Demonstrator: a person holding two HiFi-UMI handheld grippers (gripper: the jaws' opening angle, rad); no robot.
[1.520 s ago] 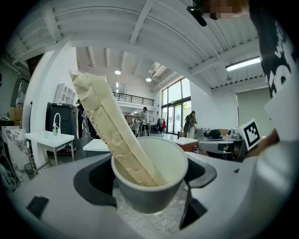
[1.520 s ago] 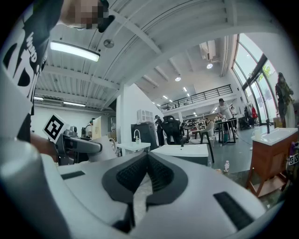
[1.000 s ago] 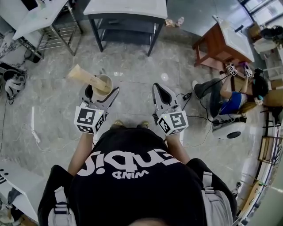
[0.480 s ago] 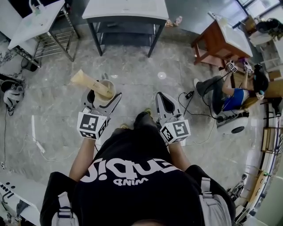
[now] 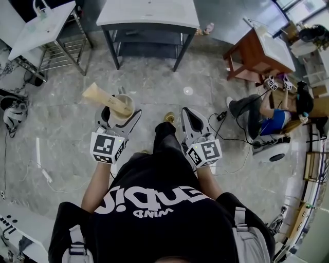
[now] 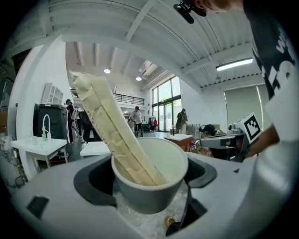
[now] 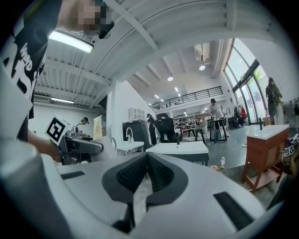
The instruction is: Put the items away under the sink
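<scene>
Left hand-held gripper [image 5: 119, 115] pinches a cup [image 6: 149, 189] holding a long cream strip [image 6: 112, 126]. Right hand-held gripper [image 7: 145, 162] is pressed together, empty. Carrying step, judged; next move calls for reaching the bench [image 5: 149, 11] front edge.

We see a cream cup [image 6: 149, 186] and a pale yellow ribbed stick [image 6: 112, 126]. Our left tongs [image 5: 119, 112] and right tongs [image 5: 189, 111] are light grey with black pads [image 7: 131, 175], and their cubes [image 5: 105, 147] are patterned in black-and-white squares. The floor [image 5: 154, 82] is grey marble.
</scene>
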